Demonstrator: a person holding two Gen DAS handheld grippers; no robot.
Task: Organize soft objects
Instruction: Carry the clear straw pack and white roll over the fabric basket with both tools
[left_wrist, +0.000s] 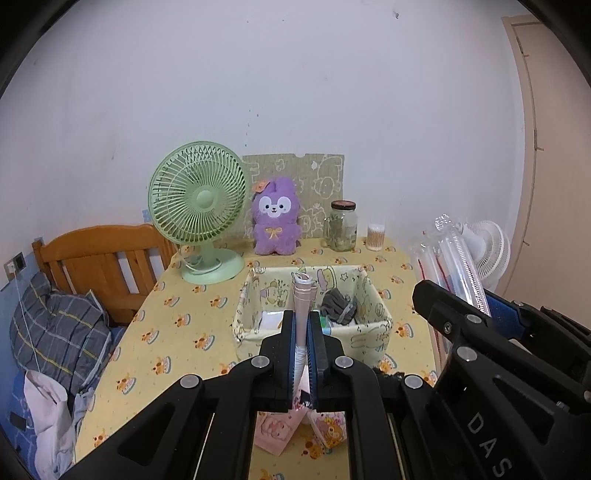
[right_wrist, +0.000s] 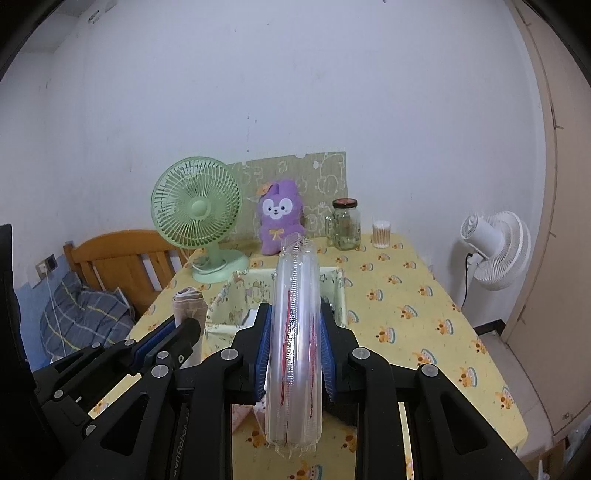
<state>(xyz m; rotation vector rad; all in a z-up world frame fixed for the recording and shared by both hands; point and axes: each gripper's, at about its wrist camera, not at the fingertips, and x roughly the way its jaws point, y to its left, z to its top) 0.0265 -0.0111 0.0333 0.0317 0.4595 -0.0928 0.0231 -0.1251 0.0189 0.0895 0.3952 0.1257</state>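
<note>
Left gripper (left_wrist: 303, 325) jaws pinching rolled pink cloth (left_wrist: 303, 295), right gripper (right_wrist: 295, 332) jaws pinching clear inflated packet (right_wrist: 295, 332), both above fabric bin (left_wrist: 373, 306); risk: slippery packet slipping free.

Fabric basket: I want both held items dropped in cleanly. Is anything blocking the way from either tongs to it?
Nothing visible. The pink roll and clear plastic pack are held just before the open basket.

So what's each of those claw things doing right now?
Left gripper: closed on a rolled pink cloth.
Right gripper: closed on a clear plastic pack.
</note>
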